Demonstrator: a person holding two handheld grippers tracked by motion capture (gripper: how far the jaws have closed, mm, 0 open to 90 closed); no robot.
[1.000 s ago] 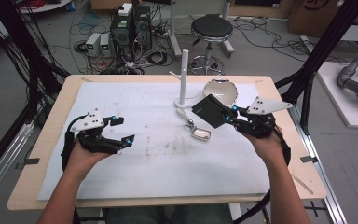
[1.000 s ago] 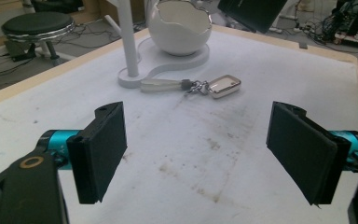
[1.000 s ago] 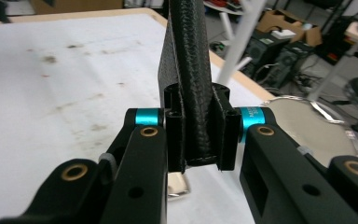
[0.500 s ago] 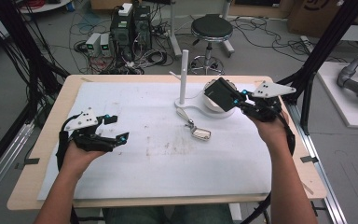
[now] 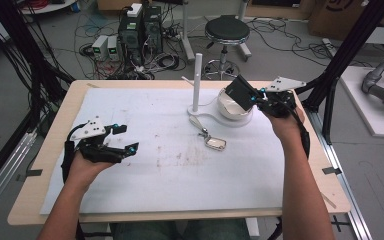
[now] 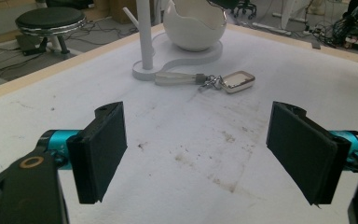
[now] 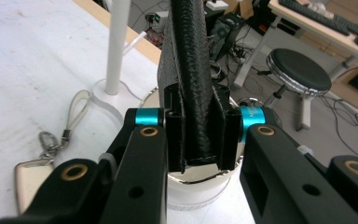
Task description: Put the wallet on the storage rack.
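My right gripper [image 5: 256, 97] is shut on a black leather wallet [image 5: 241, 90], which it holds edge-up over the white bowl [image 5: 231, 109]. In the right gripper view the wallet [image 7: 192, 70] stands clamped between both pads, with the bowl's rim [image 7: 200, 184] just below. My left gripper [image 5: 127, 138] rests low over the white mat at the left, open, with nothing between its pads [image 6: 103, 149]. A metal key fob [image 5: 215, 144] on a strap lies on the mat near the bowl's stand.
The bowl shares a flat white base with an upright white post [image 5: 197, 79] to its left. The key fob [image 6: 236, 80] lies ahead of the left gripper. The stained white mat [image 5: 180, 165] covers the wooden table. A stool [image 5: 226, 31] stands beyond the far edge.
My right gripper carried the wallet away from me and to the right, from above the key fob to above the bowl. The left hand stayed about where it was.
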